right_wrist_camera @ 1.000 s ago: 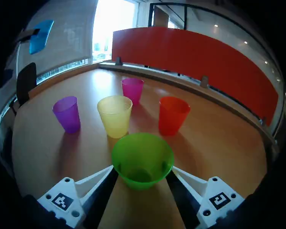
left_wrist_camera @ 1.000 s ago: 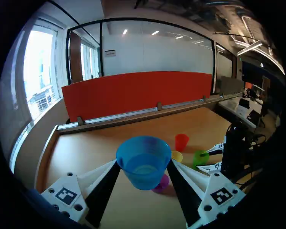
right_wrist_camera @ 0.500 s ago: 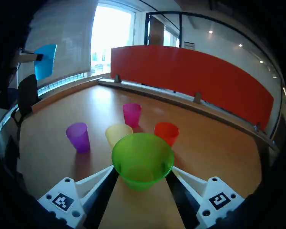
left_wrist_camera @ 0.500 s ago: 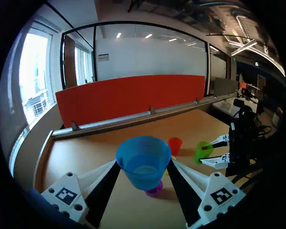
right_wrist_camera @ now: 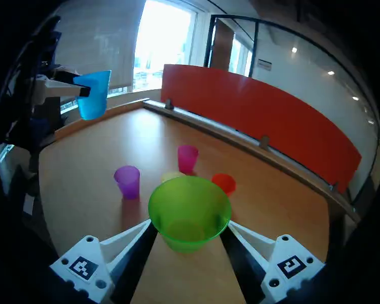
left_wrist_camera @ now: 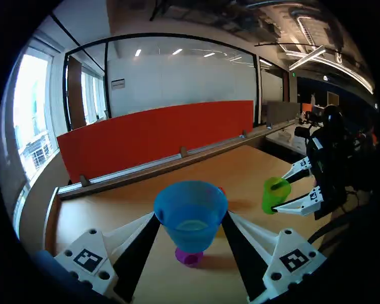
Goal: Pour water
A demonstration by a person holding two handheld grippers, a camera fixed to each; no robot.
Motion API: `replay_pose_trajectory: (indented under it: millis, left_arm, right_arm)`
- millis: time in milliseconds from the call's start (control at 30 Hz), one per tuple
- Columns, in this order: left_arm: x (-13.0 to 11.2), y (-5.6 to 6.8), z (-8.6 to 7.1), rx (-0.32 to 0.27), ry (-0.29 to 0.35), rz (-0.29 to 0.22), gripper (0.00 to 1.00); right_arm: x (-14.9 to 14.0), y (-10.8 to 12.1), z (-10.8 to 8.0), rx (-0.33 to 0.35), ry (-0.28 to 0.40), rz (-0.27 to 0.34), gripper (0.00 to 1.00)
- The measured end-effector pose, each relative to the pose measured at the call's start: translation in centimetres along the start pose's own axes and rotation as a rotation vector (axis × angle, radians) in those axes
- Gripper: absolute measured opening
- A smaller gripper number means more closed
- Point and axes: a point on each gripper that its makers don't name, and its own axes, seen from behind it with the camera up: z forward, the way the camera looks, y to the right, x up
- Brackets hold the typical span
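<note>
Clamped: left tool (left_wrist_camera: 191, 218) on one blue cup (left_wrist_camera: 191, 205), right tool (right_wrist_camera: 189, 229) on one green cup (right_wrist_camera: 189, 210). Four on tabletop (right_wrist_camera: 83, 172), 10 to 1 o'clock: purple (right_wrist_camera: 127, 181), yellow (right_wrist_camera: 171, 176), magenta (right_wrist_camera: 187, 158), red (right_wrist_camera: 223, 182).

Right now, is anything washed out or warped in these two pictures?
Right gripper view: the window right of the blue cup is blown out white, the orange divider bows with fisheye distortion, the near green cup is sharp. Left gripper view: exposure is even; the ceiling lights curve near the rim.
</note>
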Motion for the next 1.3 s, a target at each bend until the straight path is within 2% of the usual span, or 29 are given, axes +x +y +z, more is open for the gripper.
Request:
replay_pose_trajectory:
  millis: [233, 633, 900, 1300]
  left_arm:
    - [0.6, 2.0, -0.1, -0.059, 0.001, 0.048, 0.85]
    - [1.8, 5.4, -0.2, -0.152, 0.000, 0.169, 0.85]
    - [2.5, 6.7, -0.5, -0.189, 0.014, 0.209, 0.85]
    - [3.7, 7.8, -0.9, -0.222, 0.044, 0.270, 0.85]
  right_arm:
    - [1.9, -2.1, -3.0, 0.056, -0.016, -0.008, 0.85]
    - [3.2, -5.0, -5.5, 0.107, -0.026, -0.021, 0.86]
    - [3.9, -6.3, -6.8, 0.138, -0.024, -0.031, 0.85]
    - [3.9, -7.8, -7.8, 0.170, -0.033, -0.047, 0.86]
